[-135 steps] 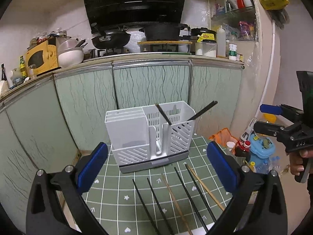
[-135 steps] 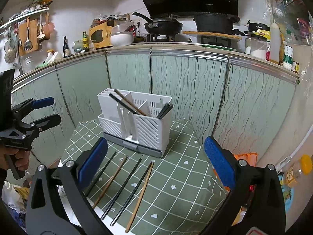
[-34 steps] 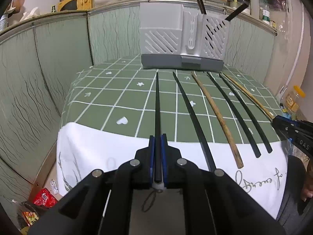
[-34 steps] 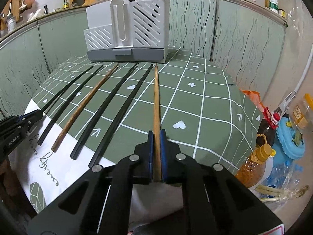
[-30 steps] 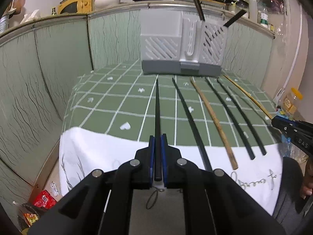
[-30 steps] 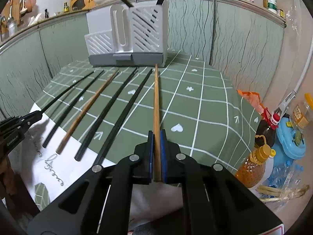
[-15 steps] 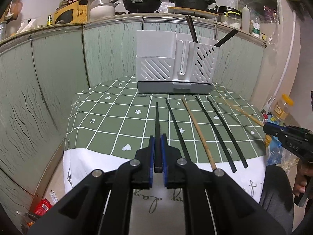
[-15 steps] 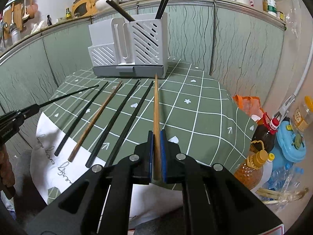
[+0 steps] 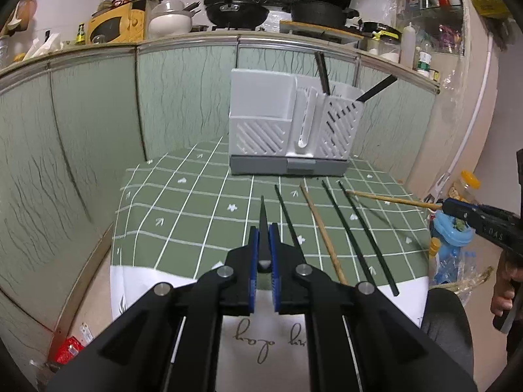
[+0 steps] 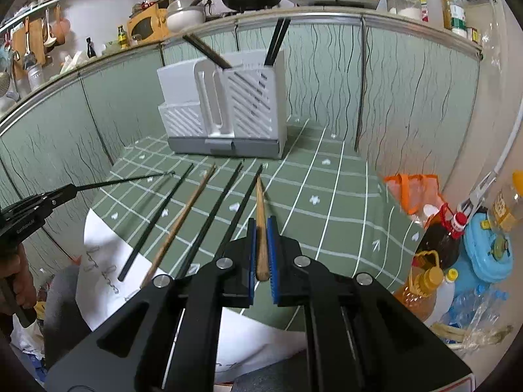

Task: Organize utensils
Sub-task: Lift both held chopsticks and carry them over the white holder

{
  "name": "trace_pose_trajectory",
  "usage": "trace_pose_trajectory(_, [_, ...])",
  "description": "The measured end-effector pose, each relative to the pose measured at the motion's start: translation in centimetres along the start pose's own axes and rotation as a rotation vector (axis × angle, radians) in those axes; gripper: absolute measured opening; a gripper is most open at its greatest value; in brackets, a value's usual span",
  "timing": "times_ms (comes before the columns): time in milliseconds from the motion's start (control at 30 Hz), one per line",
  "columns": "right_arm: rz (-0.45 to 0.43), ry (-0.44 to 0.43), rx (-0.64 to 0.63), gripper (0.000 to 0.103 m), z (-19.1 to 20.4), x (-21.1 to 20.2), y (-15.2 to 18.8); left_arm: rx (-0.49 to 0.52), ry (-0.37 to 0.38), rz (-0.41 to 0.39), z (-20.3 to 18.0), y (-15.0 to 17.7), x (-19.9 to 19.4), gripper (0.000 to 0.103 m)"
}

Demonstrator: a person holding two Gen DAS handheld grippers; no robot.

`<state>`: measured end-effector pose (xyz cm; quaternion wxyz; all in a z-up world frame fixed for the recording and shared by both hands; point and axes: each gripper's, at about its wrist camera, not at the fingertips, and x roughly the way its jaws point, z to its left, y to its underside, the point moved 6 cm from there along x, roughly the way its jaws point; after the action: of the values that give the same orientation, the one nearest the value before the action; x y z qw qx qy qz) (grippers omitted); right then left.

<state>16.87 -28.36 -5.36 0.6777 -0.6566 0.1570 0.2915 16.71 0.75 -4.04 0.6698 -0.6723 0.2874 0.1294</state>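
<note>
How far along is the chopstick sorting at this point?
Done: a few dark chopsticks already stand in the white holder. In hand: the left gripper is shut on a black chopstick and the right gripper on a wooden chopstick, both lifted. Left: four chopsticks on the green cloth.

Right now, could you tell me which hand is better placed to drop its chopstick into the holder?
Neither clearly: the left gripper and right gripper each clamp a chopstick, apparently similarly short of the holder.

Two chopsticks raised off the cloth — one black point(image 9: 263, 225), one wooden point(image 10: 260, 225) — four lie parallel before the white holder point(image 9: 291, 130).
</note>
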Motion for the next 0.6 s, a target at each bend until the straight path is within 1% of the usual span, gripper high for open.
trace_pose_trajectory(233, [-0.047,0.002,-0.01,0.006,-0.1,-1.7,-2.5,0.022,0.04,-0.027,0.0,-2.4,-1.2,0.008])
trace_pose_trajectory(433, [-0.079,-0.008,-0.016,0.006,0.0,-2.8,-4.5,0.047,0.045,-0.034,0.0,-4.5,-1.8,0.008])
trace_pose_trajectory(500, [-0.09,-0.012,-0.021,0.006,0.0,-3.2,-5.2,0.046,0.048,-0.039,0.1,-5.0,-1.9,0.008])
trace_pose_trajectory(600, [-0.097,-0.028,-0.017,0.006,0.2,-3.6,-6.1,0.028,0.074,-0.032,0.4,-5.9,-1.9,0.008])
